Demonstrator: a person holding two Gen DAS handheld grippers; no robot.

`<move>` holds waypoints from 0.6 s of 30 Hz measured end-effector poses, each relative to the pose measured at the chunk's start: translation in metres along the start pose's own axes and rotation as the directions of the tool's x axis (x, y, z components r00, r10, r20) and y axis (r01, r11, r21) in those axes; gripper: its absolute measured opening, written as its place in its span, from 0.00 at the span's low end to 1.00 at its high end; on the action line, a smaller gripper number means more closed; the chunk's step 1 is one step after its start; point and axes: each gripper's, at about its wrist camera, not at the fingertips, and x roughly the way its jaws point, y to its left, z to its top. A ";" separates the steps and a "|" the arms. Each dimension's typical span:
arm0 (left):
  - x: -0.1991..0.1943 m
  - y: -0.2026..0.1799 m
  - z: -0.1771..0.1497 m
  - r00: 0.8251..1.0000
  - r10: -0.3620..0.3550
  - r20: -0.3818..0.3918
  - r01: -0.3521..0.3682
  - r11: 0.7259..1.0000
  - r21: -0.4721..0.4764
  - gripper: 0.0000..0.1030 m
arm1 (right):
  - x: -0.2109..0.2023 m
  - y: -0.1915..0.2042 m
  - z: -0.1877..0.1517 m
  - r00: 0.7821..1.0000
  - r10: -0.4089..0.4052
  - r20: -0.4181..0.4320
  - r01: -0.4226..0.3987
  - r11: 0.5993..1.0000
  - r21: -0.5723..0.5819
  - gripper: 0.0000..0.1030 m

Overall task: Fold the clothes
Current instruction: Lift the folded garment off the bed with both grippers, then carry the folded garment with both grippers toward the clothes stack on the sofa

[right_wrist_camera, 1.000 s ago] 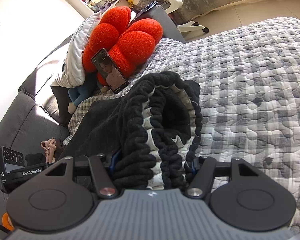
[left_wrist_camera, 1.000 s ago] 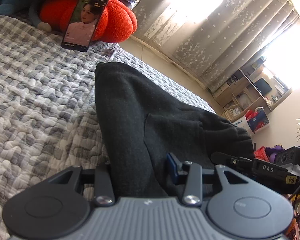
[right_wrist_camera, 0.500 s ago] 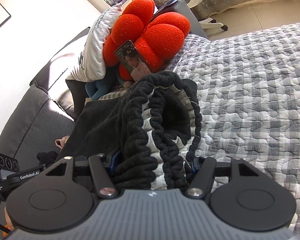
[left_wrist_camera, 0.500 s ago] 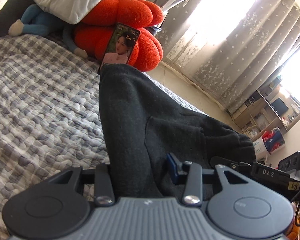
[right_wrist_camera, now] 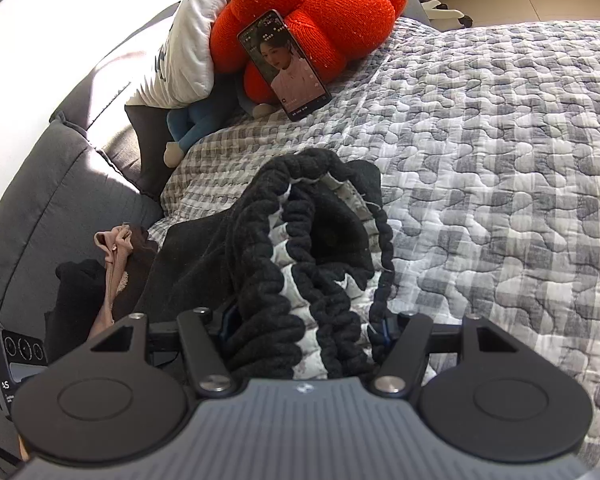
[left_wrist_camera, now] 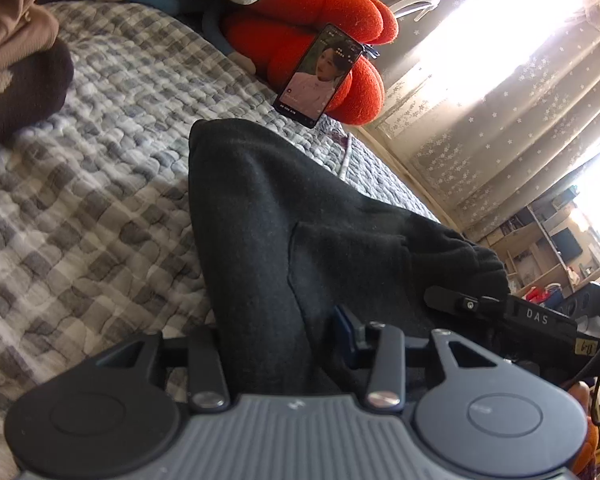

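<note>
Black fleece-like knit, one garment, apparently trousers (left_wrist_camera: 276,216): elastic gathered waistband (right_wrist_camera: 300,264) with pale lining showing, seam visible on the flat cloth. Held off the checked quilt (left_wrist_camera: 92,184) between both tools, its far end touching or just above the quilt; which, I cannot tell.

Left gripper (left_wrist_camera: 288,344): closed on the plain dark cloth, which runs forward between its fingers. Right gripper (right_wrist_camera: 304,332): closed on the bunched waistband.

Handling, by judgement: soft, limp, light to middling in weight; drapes and sags wherever unsupported; not slippery, not fragile. Waistband is thick and ruffled, giving the firmest hold; grips at both ends of one edge would keep it spread.

Surroundings: phone (right_wrist_camera: 284,64) with lit screen leaning on a red pumpkin-shaped cushion (right_wrist_camera: 320,4); white pillow (right_wrist_camera: 188,40); blue plush toy (right_wrist_camera: 192,128); beige and dark brown clothes (left_wrist_camera: 16,52) heaped at the quilt's edge; grey sofa back (right_wrist_camera: 48,200); patterned curtain (left_wrist_camera: 500,112); shelving (left_wrist_camera: 540,240).
</note>
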 end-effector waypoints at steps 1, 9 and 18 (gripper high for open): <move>0.000 0.004 0.000 1.000 -0.023 -0.006 0.023 1.000 -0.016 0.45 | 0.000 -0.001 -0.001 1.000 -0.001 -0.007 0.001 1.000 -0.002 0.65; 0.013 0.025 0.007 0.990 -0.132 -0.059 0.129 0.990 -0.053 0.60 | 0.000 -0.011 -0.008 0.997 -0.005 -0.076 0.005 1.000 0.001 0.85; 0.002 0.018 0.002 0.991 -0.135 0.022 0.136 0.989 -0.061 0.36 | -0.015 0.011 -0.007 0.999 0.015 -0.046 -0.016 0.999 -0.038 0.59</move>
